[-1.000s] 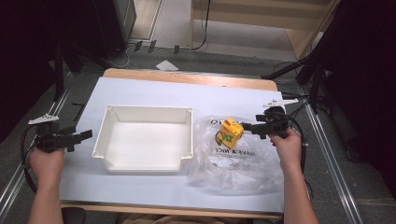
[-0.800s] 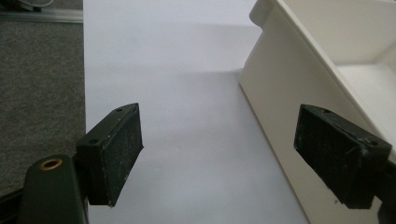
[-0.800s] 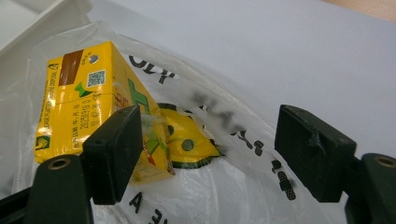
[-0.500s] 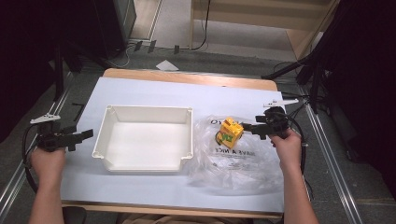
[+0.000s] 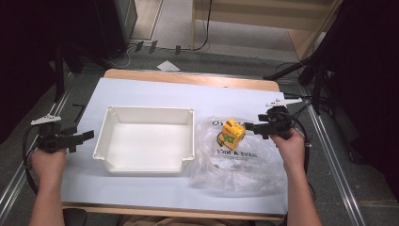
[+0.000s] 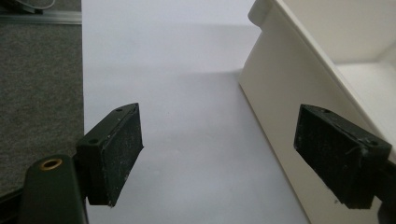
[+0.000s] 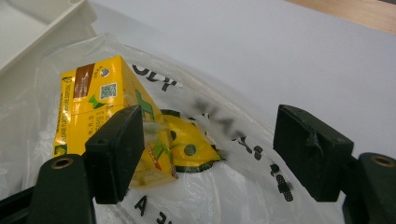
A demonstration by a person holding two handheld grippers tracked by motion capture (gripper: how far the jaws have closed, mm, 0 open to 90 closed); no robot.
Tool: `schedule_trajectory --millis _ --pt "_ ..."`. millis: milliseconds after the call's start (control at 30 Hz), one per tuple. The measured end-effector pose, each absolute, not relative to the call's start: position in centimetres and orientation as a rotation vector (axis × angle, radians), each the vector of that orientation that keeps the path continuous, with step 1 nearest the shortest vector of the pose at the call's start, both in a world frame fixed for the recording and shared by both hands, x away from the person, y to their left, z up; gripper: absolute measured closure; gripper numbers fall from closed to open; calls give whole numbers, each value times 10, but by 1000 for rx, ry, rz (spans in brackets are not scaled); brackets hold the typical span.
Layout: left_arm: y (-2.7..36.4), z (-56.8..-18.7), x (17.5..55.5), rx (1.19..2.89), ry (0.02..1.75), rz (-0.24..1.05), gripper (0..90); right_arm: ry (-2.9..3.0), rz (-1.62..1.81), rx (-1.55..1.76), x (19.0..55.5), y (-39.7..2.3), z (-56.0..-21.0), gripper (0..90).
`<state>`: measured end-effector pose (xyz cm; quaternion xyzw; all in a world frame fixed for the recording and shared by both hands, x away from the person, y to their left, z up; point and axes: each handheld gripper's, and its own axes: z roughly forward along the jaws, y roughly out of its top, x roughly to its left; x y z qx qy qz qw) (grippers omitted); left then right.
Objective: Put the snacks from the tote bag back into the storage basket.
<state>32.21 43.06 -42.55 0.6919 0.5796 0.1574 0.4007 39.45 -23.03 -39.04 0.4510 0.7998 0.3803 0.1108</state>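
Observation:
A white plastic tub (image 5: 146, 141) sits mid-table, with its outer wall (image 6: 285, 107) close on the right in the left gripper view. Right of it lies a clear plastic bag (image 5: 237, 157) with black print, and a yellow carton (image 5: 232, 133) stands on it. My left gripper (image 5: 85, 136) is open just left of the tub, jaws wide over bare table (image 6: 205, 154), holding nothing. My right gripper (image 5: 249, 127) is open just right of the carton. In the right gripper view the carton (image 7: 100, 105) sits behind the left jaw, with bag film (image 7: 224, 135) between the jaws (image 7: 208, 154).
The table (image 5: 155, 94) has a pale blue-white cover and a wooden far edge (image 5: 188, 77). Dark floor and metal rails (image 5: 329, 155) flank it. Open table lies behind the tub and along the front edge.
The left gripper has crept slightly right toward the tub. The right gripper, carton and bag look unchanged.

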Motion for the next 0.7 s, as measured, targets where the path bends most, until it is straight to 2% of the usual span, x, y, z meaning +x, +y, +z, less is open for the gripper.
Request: schedule_trajectory --millis 400,700 --pt "431 -425 322 1751 1464 403 165 2401 1210 1272 393 -223 -381 191" --pt "431 -425 322 1749 1465 403 165 2445 1158 1253 390 -208 -375 191"
